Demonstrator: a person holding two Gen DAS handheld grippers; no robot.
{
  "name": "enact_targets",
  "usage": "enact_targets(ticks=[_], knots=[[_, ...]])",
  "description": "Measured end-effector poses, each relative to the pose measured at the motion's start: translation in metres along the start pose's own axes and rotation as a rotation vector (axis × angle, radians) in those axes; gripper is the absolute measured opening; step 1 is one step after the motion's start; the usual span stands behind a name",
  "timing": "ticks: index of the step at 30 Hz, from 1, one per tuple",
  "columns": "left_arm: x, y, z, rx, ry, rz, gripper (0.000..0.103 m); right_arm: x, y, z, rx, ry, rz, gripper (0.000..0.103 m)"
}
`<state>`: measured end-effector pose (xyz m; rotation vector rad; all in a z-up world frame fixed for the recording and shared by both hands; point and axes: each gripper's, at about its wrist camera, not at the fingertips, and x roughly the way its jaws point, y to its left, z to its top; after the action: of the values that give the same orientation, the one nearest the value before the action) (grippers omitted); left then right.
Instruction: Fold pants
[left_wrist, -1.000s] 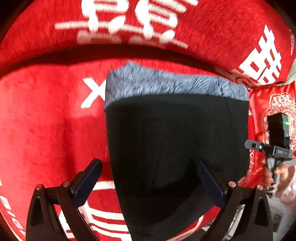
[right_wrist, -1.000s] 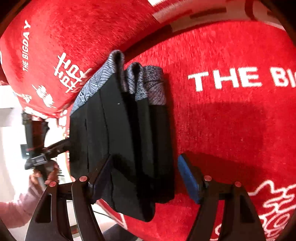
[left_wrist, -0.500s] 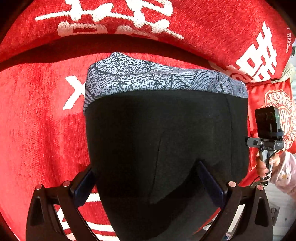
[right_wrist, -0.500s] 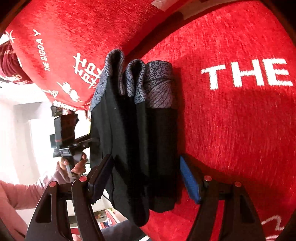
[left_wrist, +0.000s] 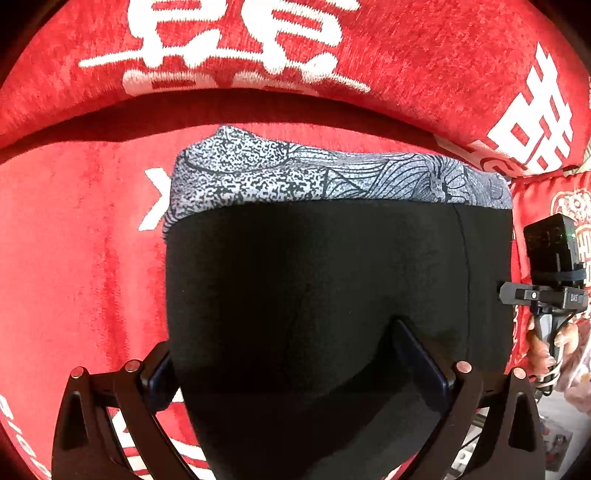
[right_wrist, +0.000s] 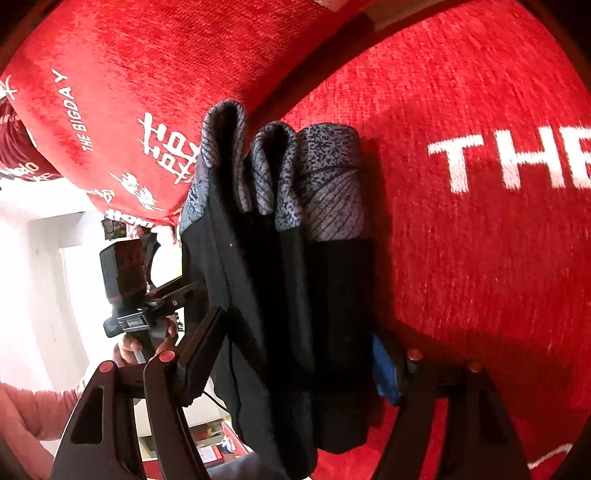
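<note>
The black pants (left_wrist: 314, 288) with a grey patterned waistband (left_wrist: 332, 177) are folded into a thick stack on the red sofa seat. My left gripper (left_wrist: 295, 362) stands with its jaws wide, one finger on each side of the stack's near end, the right finger (left_wrist: 417, 354) resting on the cloth. In the right wrist view the stack (right_wrist: 288, 295) shows edge-on in several layers. My right gripper (right_wrist: 295, 354) straddles it, its fingers (right_wrist: 384, 369) close against both sides of the stack.
The red sofa seat (left_wrist: 74, 258) and backrest (left_wrist: 406, 55) carry white lettering. A red cushion (left_wrist: 554, 206) lies at the right end. The right gripper's body (left_wrist: 546, 273) shows in the left view. The sofa's edge and a bright room (right_wrist: 44, 277) lie beyond.
Both grippers have moved closer to the folded stack. The right gripper's fingers have closed in around the stack's sides. The pants have stayed folded.
</note>
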<state>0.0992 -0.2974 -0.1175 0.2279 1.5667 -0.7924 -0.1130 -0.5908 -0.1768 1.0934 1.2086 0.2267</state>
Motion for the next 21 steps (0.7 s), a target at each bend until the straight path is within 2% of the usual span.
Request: enact_targets(ticks=[6, 11, 14, 16, 19, 21], knots=[[0.003, 0.000, -0.001, -0.008, -0.012, 0.011, 0.102, 0.001, -0.001, -0.001, 0.001, 0.007, -0.011, 0.074], [0.002, -0.003, -0.004, -0.024, -0.057, 0.032, 0.101, 0.006, 0.006, 0.004, 0.008, 0.021, -0.058, 0.074], [-0.006, -0.008, -0.009, -0.027, -0.099, 0.025, 0.085, 0.009, 0.018, 0.004, 0.011, 0.024, -0.120, 0.061], [-0.011, -0.012, -0.011, -0.026, -0.119, 0.026, 0.070, 0.007, 0.022, 0.003, 0.024, 0.014, -0.120, 0.055], [-0.020, -0.015, -0.012, -0.038, -0.129, 0.035, 0.059, 0.002, 0.033, 0.000, 0.024, 0.000, -0.108, 0.048], [-0.027, -0.017, -0.013, -0.043, -0.136, 0.032, 0.056, 0.000, 0.040, -0.002, 0.033, -0.004, -0.086, 0.045]])
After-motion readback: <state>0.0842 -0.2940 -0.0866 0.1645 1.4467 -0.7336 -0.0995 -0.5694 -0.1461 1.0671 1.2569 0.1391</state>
